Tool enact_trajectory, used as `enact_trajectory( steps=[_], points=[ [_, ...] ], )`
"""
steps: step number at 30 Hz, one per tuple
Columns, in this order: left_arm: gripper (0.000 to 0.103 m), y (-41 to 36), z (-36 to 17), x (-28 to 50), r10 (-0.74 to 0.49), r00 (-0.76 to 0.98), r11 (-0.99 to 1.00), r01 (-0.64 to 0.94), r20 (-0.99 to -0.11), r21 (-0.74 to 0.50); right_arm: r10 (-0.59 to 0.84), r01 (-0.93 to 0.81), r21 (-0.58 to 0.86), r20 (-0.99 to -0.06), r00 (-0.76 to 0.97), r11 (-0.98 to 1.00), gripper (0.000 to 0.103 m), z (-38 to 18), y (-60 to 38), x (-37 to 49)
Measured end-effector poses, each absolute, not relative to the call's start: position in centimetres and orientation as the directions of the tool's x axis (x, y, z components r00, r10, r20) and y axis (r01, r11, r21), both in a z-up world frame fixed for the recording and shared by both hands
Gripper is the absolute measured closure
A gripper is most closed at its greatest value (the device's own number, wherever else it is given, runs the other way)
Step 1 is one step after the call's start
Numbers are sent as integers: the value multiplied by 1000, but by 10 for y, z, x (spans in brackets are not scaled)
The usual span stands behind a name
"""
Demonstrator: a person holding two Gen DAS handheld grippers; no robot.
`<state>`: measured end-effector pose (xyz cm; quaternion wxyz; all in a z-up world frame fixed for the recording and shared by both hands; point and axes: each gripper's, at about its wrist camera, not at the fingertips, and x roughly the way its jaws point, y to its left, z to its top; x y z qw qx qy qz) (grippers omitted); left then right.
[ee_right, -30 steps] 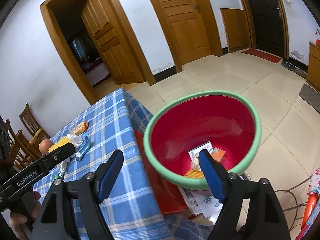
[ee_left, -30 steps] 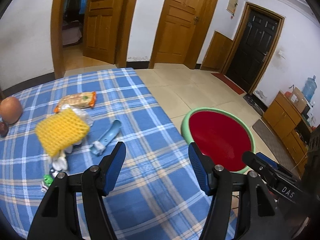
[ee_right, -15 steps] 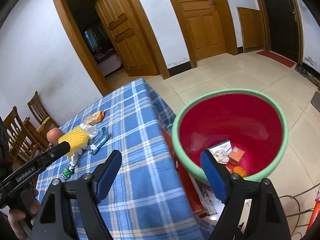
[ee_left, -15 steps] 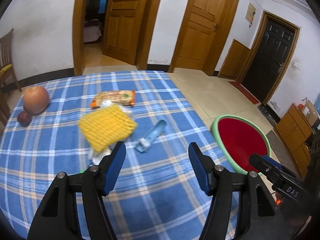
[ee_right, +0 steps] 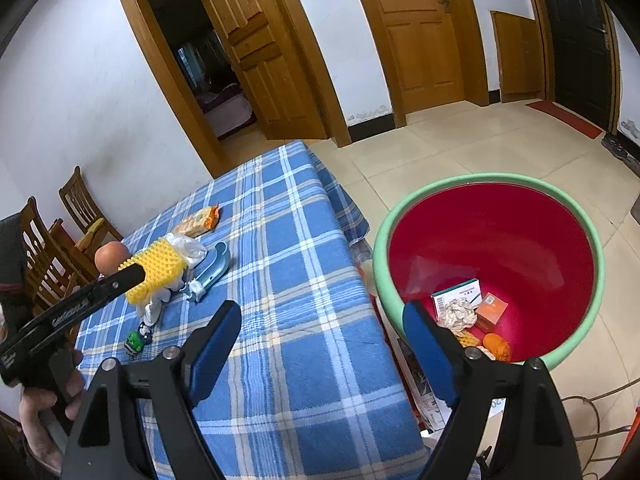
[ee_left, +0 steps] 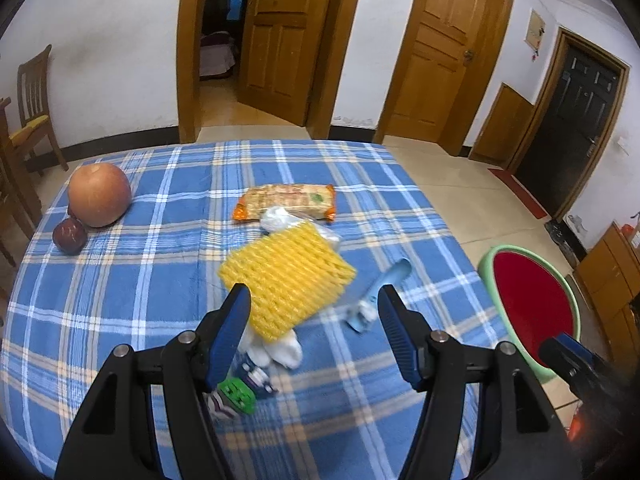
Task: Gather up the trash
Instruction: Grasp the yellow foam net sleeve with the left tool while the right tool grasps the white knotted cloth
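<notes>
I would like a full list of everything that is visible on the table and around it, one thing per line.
foam net: 1, yellow, table middle, on white scraps
snack packet: 1, orange, behind the net
plastic bag: 1, clear, between packet and net
plastic holder: 1, light blue, right of the net
small wrapper: 1, green and purple, near edge
round fruit: 1, orange-brown, far left
small fruit: 1, dark red, beside it
tablecloth: 1, blue plaid
basin: 1, red with green rim, on floor, holds trash
chairs: wooden, by wall
left gripper: open
right gripper: open, jaws just widened
hand: 1, on the left gripper's handle
</notes>
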<state>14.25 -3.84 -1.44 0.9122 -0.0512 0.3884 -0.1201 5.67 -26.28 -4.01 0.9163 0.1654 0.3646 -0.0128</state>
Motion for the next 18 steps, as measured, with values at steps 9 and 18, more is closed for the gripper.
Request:
enact_trajectory(
  steps=[9, 18],
  points=[
    [41, -32, -25, 161, -244, 662, 969, 153, -709, -192, 103, 139, 287, -689, 718, 948, 18, -45, -258, 68],
    [72, -23, -32, 164, -243, 654, 969, 137, -716, -204, 120, 117, 283, -696, 708, 952, 18, -48, -248, 74]
  ],
)
